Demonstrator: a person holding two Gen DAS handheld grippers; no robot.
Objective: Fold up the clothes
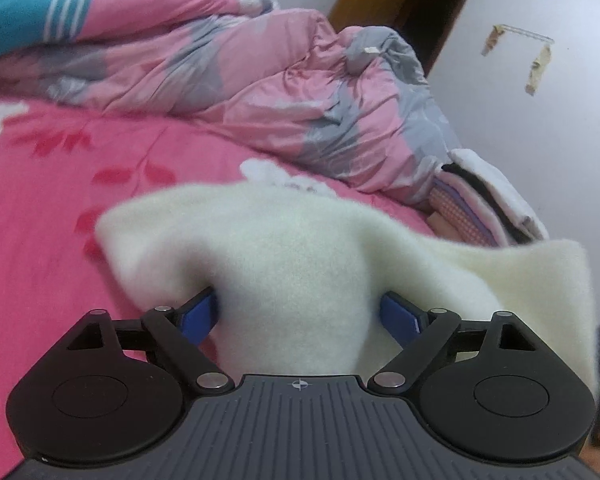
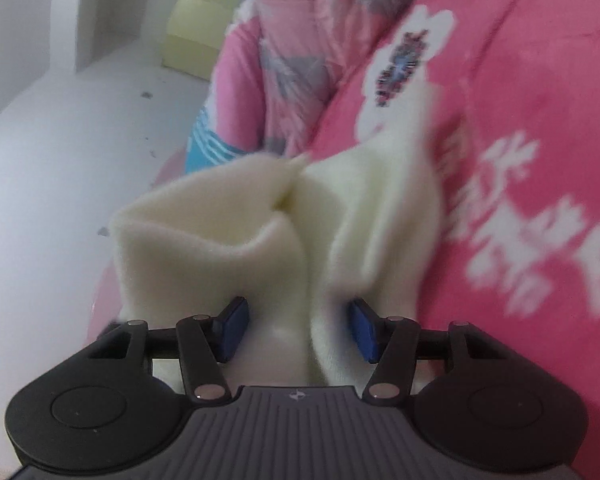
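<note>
Your left claw (image 1: 298, 316) stands spread wide, its blue pads (image 1: 198, 314) on either side of a cream-white fuzzy fleece garment (image 1: 292, 256) bunched between them; the pads seem to brush the cloth, but you cannot tell whether they press it. Ahead of that claw the garment fans out in soft, thick folds, one flap reaching left and another draping off to the right, over the bright pink flowered bed sheet (image 1: 60, 184). Beyond it lies a rumpled pink-and-grey quilt (image 1: 284, 92).

Your right claw (image 2: 296, 330) is partly open, with the same fleece (image 2: 228, 220) gathered between its pads and a deep crease running forward from the gap. The cloth looks plush, matte and blurred at its far edges.
</note>
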